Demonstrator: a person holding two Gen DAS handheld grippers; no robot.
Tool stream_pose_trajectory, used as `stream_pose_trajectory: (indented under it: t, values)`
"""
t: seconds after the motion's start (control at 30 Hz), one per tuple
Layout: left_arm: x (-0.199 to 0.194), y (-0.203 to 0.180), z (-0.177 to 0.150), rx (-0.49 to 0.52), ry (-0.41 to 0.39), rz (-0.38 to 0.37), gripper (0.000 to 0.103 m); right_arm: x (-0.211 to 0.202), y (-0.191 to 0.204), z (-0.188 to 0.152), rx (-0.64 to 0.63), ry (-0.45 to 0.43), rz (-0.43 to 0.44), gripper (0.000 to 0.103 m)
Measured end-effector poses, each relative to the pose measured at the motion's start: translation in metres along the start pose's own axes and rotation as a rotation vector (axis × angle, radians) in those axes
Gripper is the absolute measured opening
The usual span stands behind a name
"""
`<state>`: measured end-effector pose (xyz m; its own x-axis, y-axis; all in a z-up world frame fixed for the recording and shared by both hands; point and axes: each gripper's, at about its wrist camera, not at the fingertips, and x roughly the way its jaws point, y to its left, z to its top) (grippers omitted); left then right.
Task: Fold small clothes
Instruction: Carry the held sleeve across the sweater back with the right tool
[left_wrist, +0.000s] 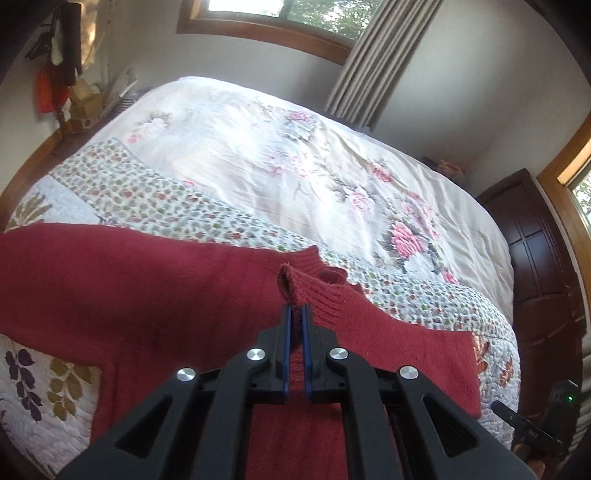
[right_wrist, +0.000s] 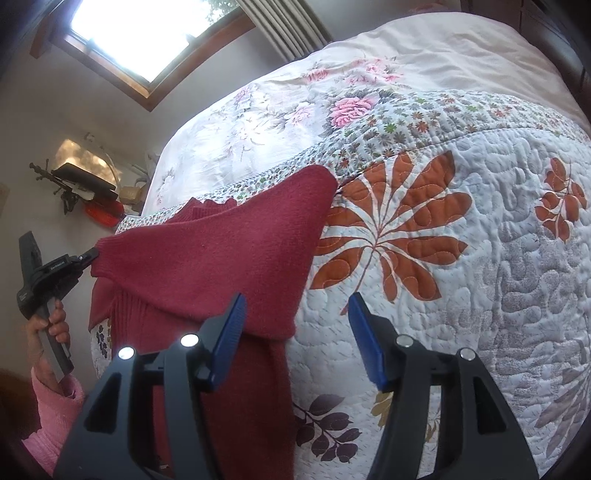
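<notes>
A dark red knit sweater (left_wrist: 129, 295) lies on the quilt of a bed. My left gripper (left_wrist: 295, 310) is shut on the sweater's ribbed sleeve cuff (left_wrist: 299, 284), which is lifted and folded over the body. In the right wrist view the sweater (right_wrist: 229, 258) lies at the left, with one sleeve pulled taut by the left gripper (right_wrist: 90, 254), held in a hand with a pink sleeve. My right gripper (right_wrist: 295, 321) is open above the sweater's right edge and the quilt, with nothing between its blue pads.
A white quilt with orange and purple leaf prints (right_wrist: 461, 258) covers the near part of the bed, and a pale floral cover (left_wrist: 277, 155) lies beyond. A dark wooden headboard (left_wrist: 535, 251) stands at the right. Windows, curtains and wall clutter line the far side.
</notes>
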<state>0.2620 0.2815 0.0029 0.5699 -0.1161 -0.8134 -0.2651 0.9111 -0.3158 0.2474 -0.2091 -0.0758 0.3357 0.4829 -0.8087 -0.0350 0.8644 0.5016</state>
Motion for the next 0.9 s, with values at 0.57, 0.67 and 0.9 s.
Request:
stream_pose_trajectory:
  t: [0.57, 0.67, 0.9]
  values:
    - [0.037, 0.049, -0.020, 0.043, 0.110, 0.166, 0.008, 0.043, 0.030, -0.002, -0.042, 0.119, -0.119, 0.030]
    - [0.012, 0.033, -0.013, 0.074, 0.062, 0.119, 0.012, 0.022, 0.060, 0.003, -0.126, 0.033, -0.153, 0.035]
    - [0.038, -0.010, -0.037, 0.143, 0.187, 0.030, 0.019, 0.051, 0.090, 0.009, -0.154, 0.112, -0.125, 0.035]
